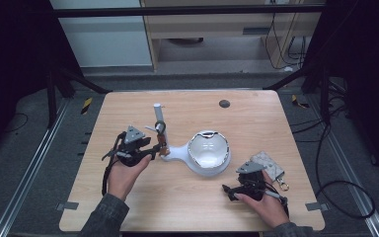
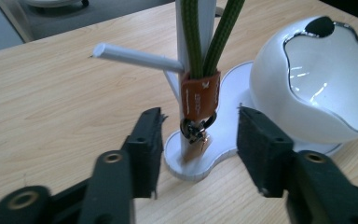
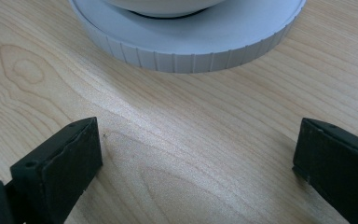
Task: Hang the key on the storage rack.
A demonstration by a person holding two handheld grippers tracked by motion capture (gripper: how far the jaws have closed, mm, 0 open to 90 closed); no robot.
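Between the left gripper's (image 2: 198, 140) spread jaws, a green cord (image 2: 193, 35) on the white stand (image 2: 223, 121); right gripper (image 3: 198, 149) likewise spread.

bare worktop (image 1: 128, 106) along far and near edges, white stand (image 1: 159, 117) with hanging strap (image 2: 200, 93) just ahead of left hand-held gripper (image 1: 154, 151), bowl (image 1: 208, 150) mid-table, pouch (image 1: 269, 164) beside right hand-held gripper (image 1: 228, 191)

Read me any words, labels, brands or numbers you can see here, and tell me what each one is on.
No text reads clearly.
Leather tab on the green cord: a pale stamped mark, too blurred to read.
White bowl, white stand, patterned pouch and table: no lettering visible.
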